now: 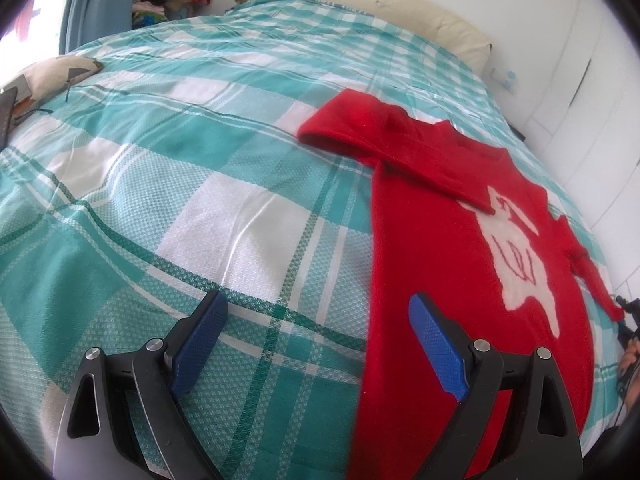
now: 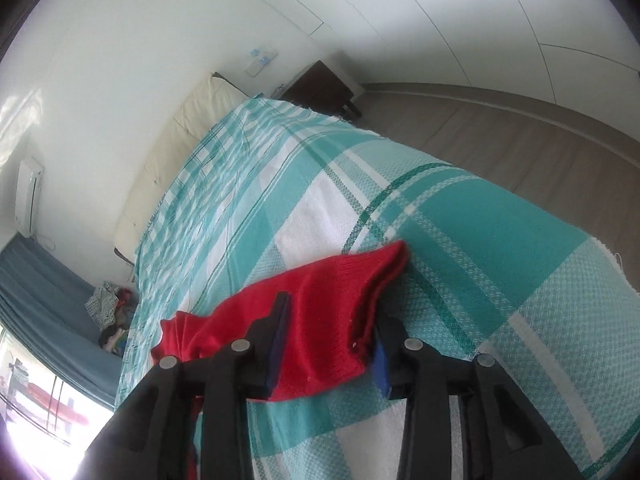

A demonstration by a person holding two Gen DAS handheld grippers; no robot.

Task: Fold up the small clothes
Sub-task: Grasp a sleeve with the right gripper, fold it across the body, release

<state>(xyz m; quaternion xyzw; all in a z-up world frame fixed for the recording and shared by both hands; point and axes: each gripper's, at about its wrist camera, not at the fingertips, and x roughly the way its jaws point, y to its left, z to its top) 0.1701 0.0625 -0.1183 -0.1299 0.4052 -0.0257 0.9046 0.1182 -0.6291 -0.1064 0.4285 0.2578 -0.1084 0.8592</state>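
One red sweater (image 1: 432,232) spread on the checked bed (image 1: 200,184), left tongs (image 1: 316,320) held wide open above it, sleeve cuff (image 2: 332,320) lying between the right tongs (image 2: 332,324), grip unclear.

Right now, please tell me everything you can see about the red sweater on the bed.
The red sweater looks knitted, with a white animal figure on its chest. It lies flat on the teal and white checked bedspread. One sleeve is folded across the upper chest. The other sleeve's cuff lies between the pads of the right claw; whether they press it is unclear. The left claw is open above the hem edge, gripping nothing.
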